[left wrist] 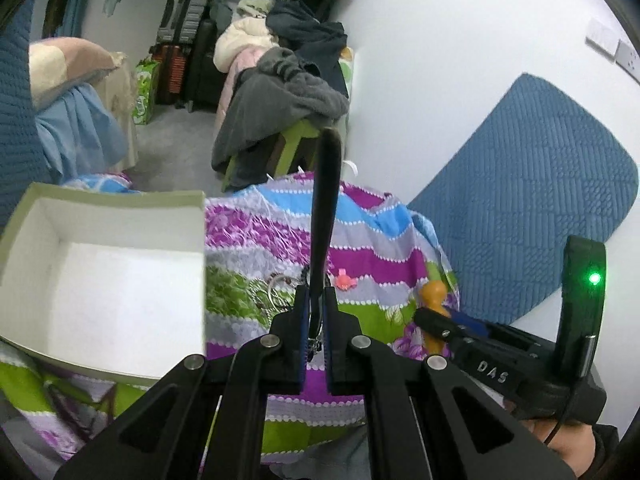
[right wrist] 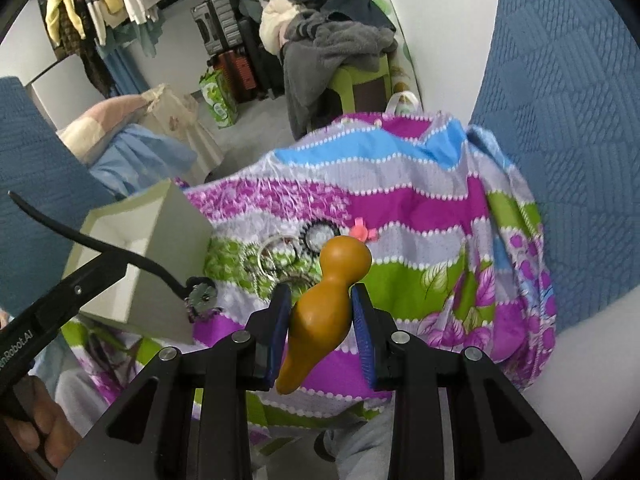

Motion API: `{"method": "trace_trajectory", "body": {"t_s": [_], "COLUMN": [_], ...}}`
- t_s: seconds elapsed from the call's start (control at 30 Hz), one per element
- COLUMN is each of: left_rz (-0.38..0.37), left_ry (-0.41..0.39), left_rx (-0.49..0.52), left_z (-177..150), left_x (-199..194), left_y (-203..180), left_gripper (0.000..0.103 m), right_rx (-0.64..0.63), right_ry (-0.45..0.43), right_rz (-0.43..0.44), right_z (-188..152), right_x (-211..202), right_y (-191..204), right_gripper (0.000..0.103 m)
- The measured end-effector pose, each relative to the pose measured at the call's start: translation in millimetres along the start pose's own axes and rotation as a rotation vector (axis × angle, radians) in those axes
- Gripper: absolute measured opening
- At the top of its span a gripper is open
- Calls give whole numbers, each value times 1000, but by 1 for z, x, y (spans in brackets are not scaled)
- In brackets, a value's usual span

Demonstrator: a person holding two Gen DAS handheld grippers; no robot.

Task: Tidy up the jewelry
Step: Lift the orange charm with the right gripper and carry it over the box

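left gripper: jaws clamped on black hairband, pointing up-forward | right gripper: gourd pinched, tilted | box lies nearest left jaws, leftward

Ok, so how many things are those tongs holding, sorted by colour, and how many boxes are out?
Black: 1, a strap clamped in the left tongs
Orange: 1, a gourd-shaped piece clamped in the right tongs
Boxes: 1, an open box with a white inside
Total: 3
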State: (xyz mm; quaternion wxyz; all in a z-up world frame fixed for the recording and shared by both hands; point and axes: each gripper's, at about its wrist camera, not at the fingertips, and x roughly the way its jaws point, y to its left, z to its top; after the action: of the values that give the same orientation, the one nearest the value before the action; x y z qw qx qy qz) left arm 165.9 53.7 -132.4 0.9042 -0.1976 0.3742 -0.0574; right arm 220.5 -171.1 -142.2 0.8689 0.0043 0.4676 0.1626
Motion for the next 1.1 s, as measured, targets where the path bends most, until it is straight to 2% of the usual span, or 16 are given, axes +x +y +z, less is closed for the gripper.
{"method": "trace_trajectory", "body": {"t_s": [0.37, 0.57, 0.73, 0.83, 1.1], "left_rz": [48, 78, 99, 123, 142], "left_ry": [-64, -97, -118, -101, -17], "left_rx": [19, 26, 18, 28, -9], "left_z": [60, 84, 96, 96, 80], "left_x": [-62, -97, -116, -117, -94], "left_y": [29, 56, 82, 97, 148], "left_gripper": [4, 4, 4, 4, 4], "right_rx": [-53, -80, -108, -130, -199], "right_ry": [-117, -166, -182, -187, -77], "right_rz": [-15, -2, 35, 52, 106], "right_z": [56, 80, 92, 93, 70], "right_x": [-62, -76, -74, -64, -7], "right_y": [44, 80, 112, 134, 187], "right_gripper": [28, 28, 28, 28, 28]}}
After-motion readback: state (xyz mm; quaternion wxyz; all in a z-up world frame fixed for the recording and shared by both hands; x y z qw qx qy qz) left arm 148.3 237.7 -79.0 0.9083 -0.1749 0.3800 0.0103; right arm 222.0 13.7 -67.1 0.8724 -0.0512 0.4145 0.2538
